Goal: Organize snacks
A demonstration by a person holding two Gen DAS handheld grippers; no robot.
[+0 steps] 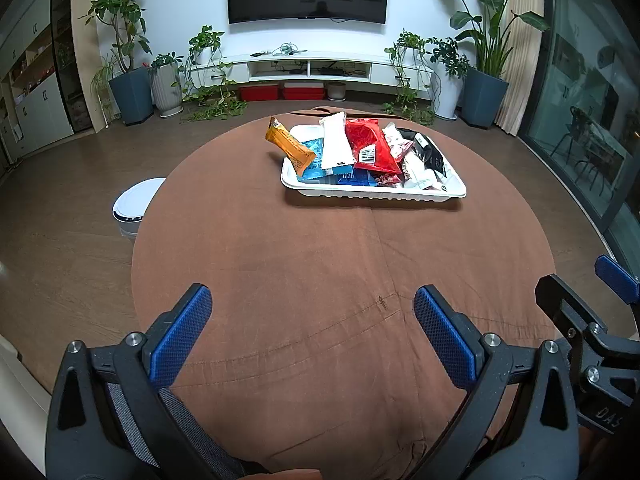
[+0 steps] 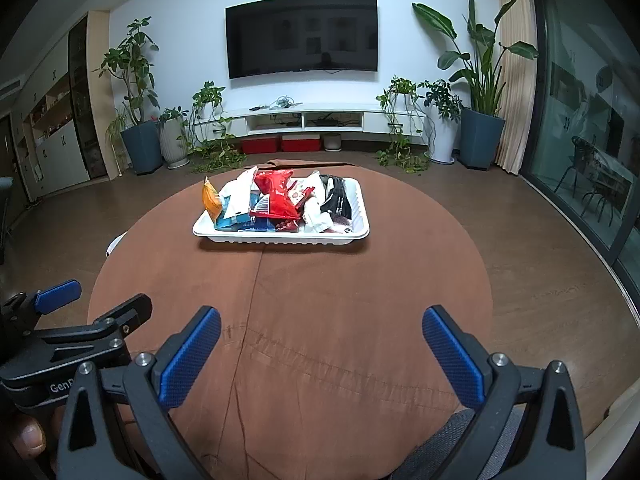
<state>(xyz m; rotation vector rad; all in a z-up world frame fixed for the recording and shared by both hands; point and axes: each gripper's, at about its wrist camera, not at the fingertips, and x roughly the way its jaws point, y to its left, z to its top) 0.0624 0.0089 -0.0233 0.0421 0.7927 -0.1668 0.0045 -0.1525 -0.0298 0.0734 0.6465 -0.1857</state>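
Left gripper: jaws wide apart, nothing between them, low over the near edge of the round surface under a brown cloth. Right gripper: jaws likewise spread wide and empty, just beside the left one; each shows at the edge of the other's view. Cloth between grippers and tray is bare apart from seams and creases; nothing blocks the way.

White tray sits toward the far side of the surface, piled with snack packets: orange packet tilted over the left rim, white packet, red packet, black packet, blue packets underneath.

White bin on the floor left of the surface. Beyond: TV on the wall, low white cabinet, potted plants on both sides
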